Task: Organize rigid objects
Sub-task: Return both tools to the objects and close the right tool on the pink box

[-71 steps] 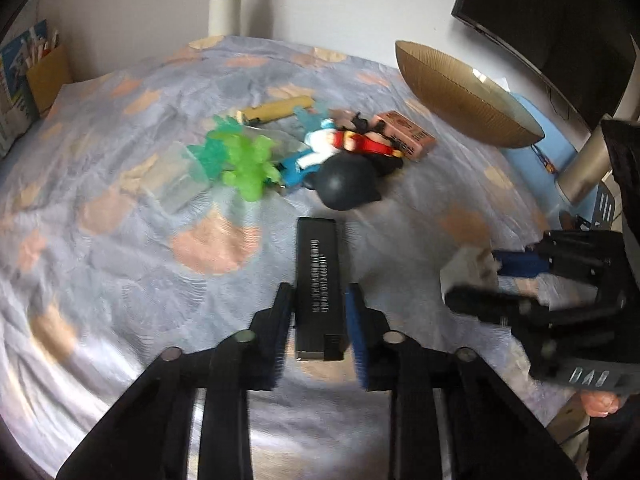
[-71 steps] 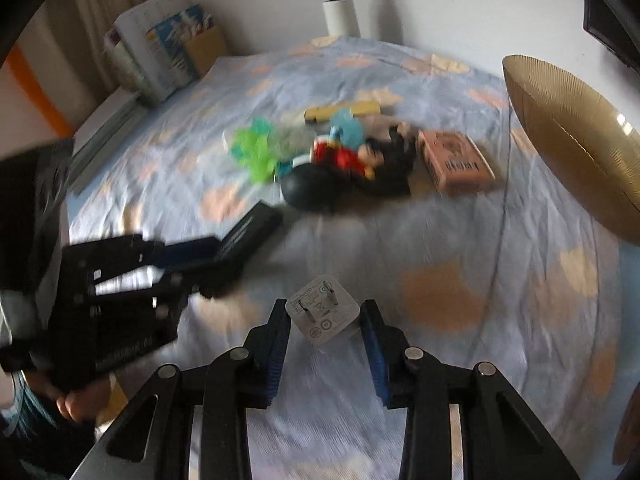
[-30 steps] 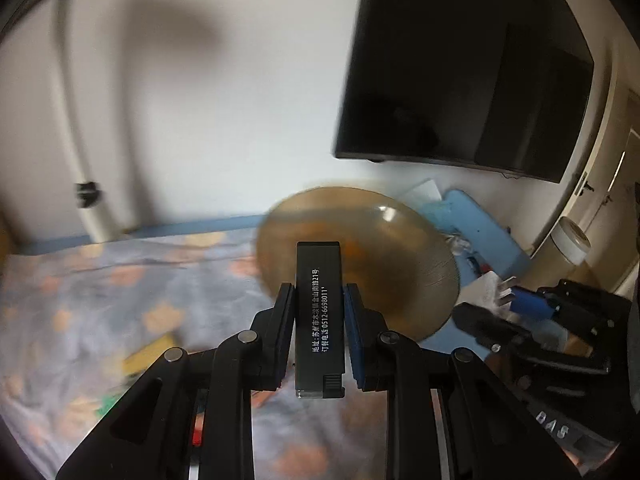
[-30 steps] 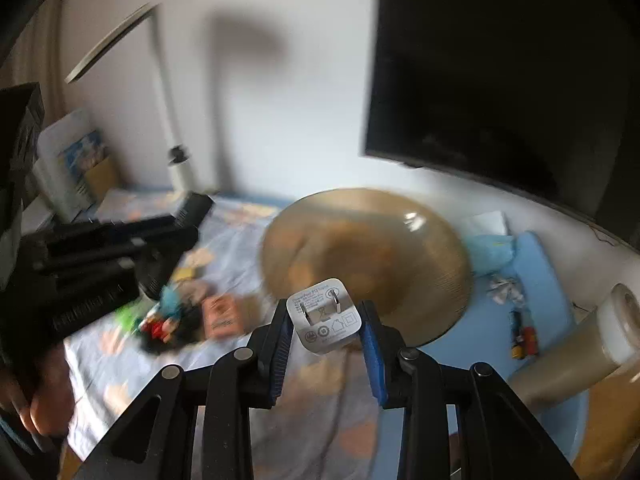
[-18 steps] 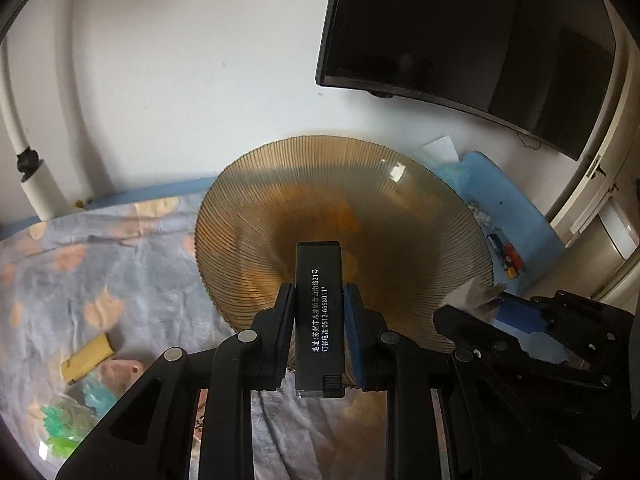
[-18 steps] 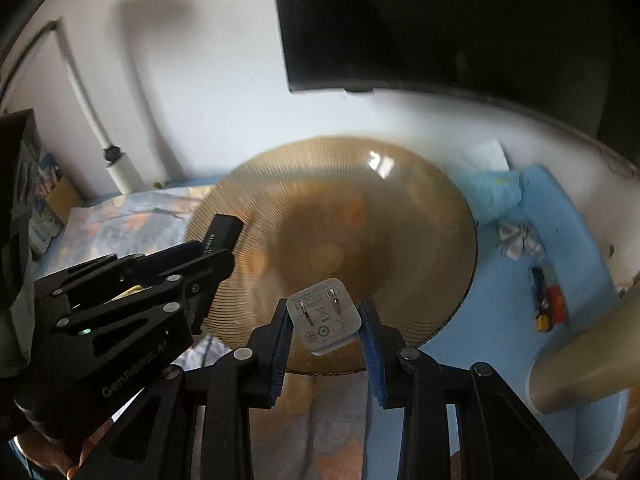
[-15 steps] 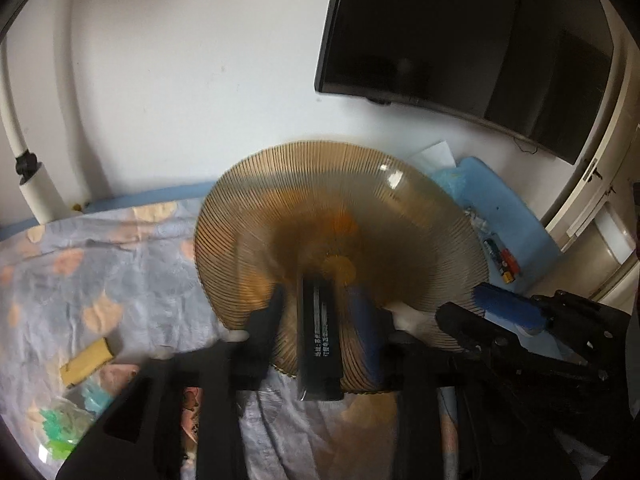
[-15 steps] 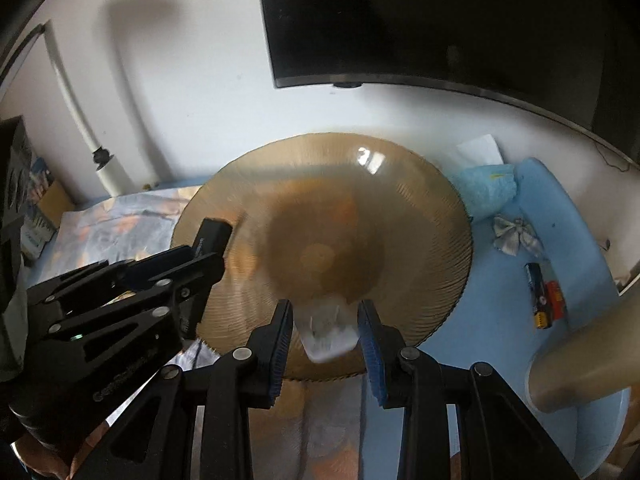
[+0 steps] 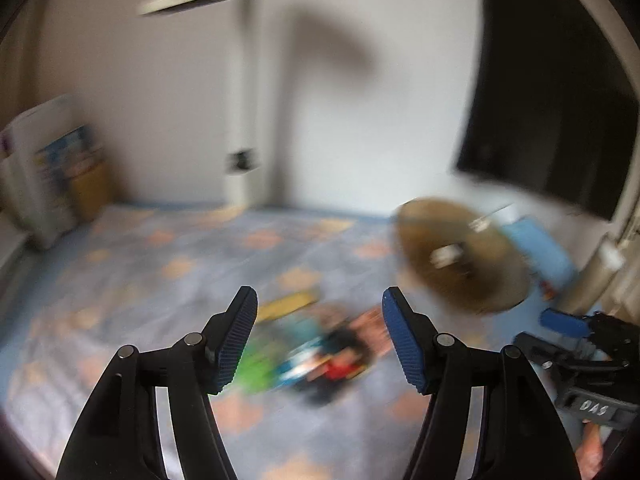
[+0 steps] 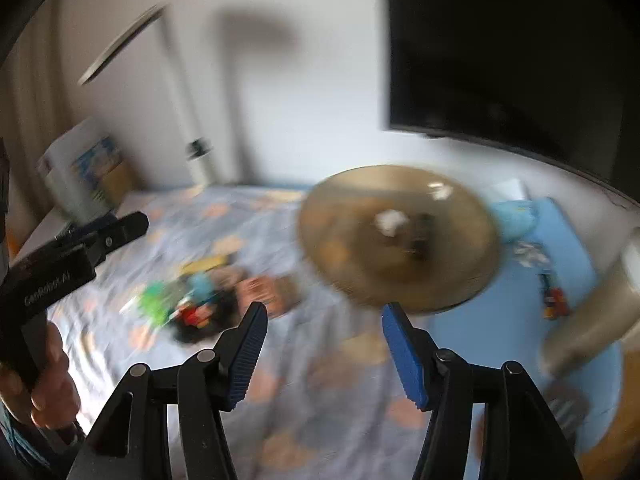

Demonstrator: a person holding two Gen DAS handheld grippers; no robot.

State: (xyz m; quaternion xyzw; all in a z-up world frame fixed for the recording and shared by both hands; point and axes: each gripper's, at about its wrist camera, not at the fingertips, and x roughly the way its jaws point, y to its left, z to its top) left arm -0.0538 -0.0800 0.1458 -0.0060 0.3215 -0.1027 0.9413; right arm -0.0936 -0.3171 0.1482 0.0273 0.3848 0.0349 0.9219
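Note:
Both views are blurred by motion. A gold ribbed bowl [image 10: 396, 236] sits at the table's right; inside it lie a white charger plug [image 10: 390, 222] and a dark bar-shaped device [image 10: 420, 236]. The bowl [image 9: 460, 260] also shows right of centre in the left wrist view. My left gripper [image 9: 316, 320] hovers over the toy pile [image 9: 320, 356], its jaws opening with nothing between them. My right gripper [image 10: 324, 328] hangs in front of the bowl, its jaws opening and empty too. The pile [image 10: 200, 304] holds green, blue, red and black toys, a yellow bar and a pink box.
A flowered blue cloth [image 9: 160, 264] covers the table. A white lamp post [image 9: 240, 120] stands at the back, a book stack [image 9: 44, 176] at the left, a dark screen [image 10: 500, 52] on the wall. A blue mat [image 10: 552, 248] and a tan cylinder [image 10: 592, 316] lie right.
Both grippers let go: the black device and the white plug now lie in the bowl. Both grippers have pulled back from the bowl, the left one swinging left toward the toy pile.

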